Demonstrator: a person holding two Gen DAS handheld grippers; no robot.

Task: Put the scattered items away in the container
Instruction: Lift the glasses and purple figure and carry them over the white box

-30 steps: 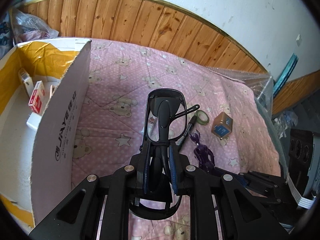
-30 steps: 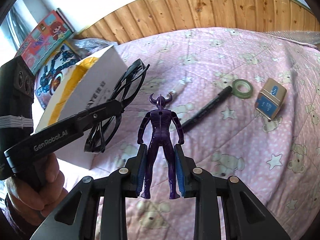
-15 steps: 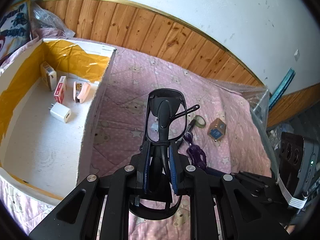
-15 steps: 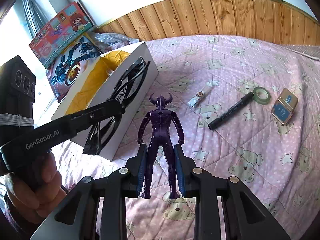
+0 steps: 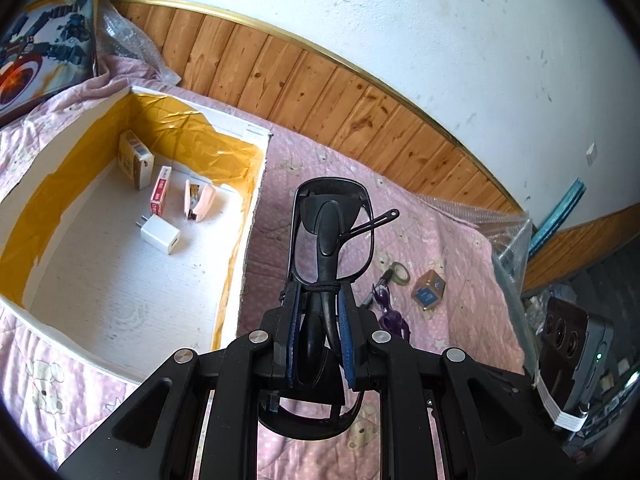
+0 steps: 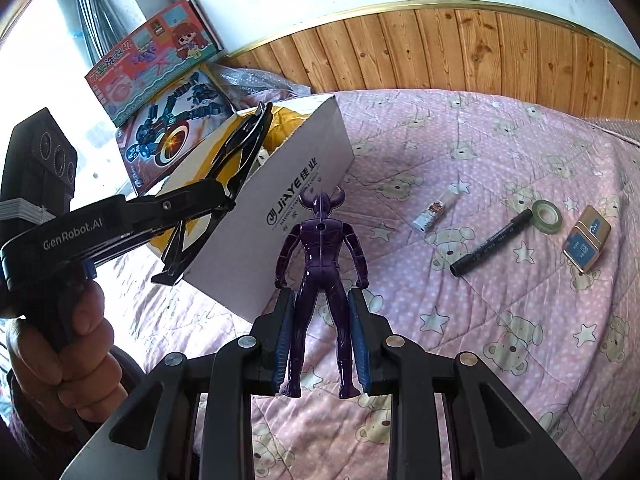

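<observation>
My left gripper (image 5: 319, 294) is shut on black folded glasses (image 5: 332, 232), held in the air just right of the open white cardboard box (image 5: 240, 248). In the right wrist view the same gripper (image 6: 224, 200) and glasses (image 6: 244, 152) hang at the box's (image 6: 304, 208) near rim. My right gripper (image 6: 320, 300) is shut on a purple horned figure (image 6: 320, 264), held upright above the pink blanket, right of the box. Inside the box lie a white charger (image 5: 160, 236), a pink stapler (image 5: 198, 202), a red-white packet (image 5: 160, 192) and a small carton (image 5: 134, 158).
On the blanket to the right lie a black marker (image 6: 492, 244), a green tape roll (image 6: 547, 216), a blue-gold small box (image 6: 586, 244) and a small white tube (image 6: 432, 214). Toy boxes (image 6: 160, 64) lean on the wall behind the box. Wood panelling (image 5: 320, 92) bounds the bed.
Both grippers have risen and moved left towards the box, each keeping its item. The box's inside has come into the left wrist view.
</observation>
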